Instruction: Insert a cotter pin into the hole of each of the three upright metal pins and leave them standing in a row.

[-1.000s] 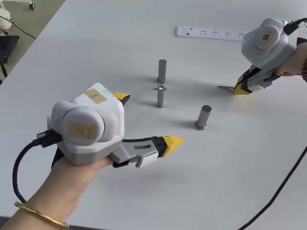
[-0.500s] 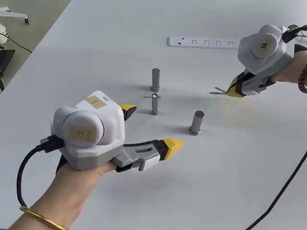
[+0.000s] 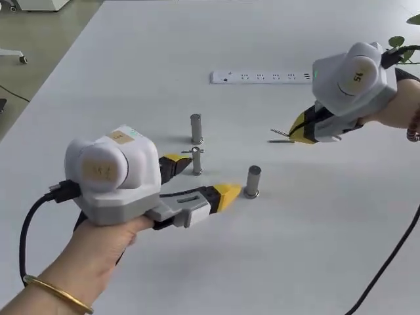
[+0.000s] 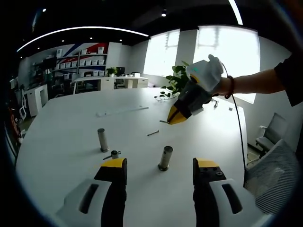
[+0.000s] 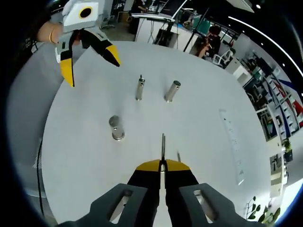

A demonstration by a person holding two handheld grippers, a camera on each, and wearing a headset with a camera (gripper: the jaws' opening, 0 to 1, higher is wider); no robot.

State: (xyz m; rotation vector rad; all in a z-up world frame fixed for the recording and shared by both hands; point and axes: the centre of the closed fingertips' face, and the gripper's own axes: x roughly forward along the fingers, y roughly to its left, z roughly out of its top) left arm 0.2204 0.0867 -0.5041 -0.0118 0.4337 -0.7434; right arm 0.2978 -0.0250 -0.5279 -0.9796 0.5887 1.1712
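Three upright metal pins stand on the white table: a far pin point(image 3: 195, 128), a middle pin point(image 3: 196, 161) with a cotter pin through its top, and a near pin point(image 3: 252, 182). My left gripper point(image 3: 203, 177) is open, its yellow tips just left of the near pin point(image 4: 165, 158) and beside the middle pin point(image 4: 113, 154). Above the table to the pins' right, my right gripper point(image 3: 298, 134) is shut on a cotter pin point(image 3: 279, 132), which points toward the pins point(image 5: 163, 144). A loose cotter pin point(image 4: 152, 133) lies on the table below it.
A white power strip point(image 3: 262, 77) lies behind the pins. A green plant point(image 3: 397, 41) stands at the far right edge. A black cable point(image 3: 387, 262) trails from the right gripper across the table's right side. Offices and desks show beyond the table.
My left gripper has come closer to the pins, its tips now beside the near and middle pins. The right gripper, still holding the cotter pin, has risen slightly. The head camera shifted.
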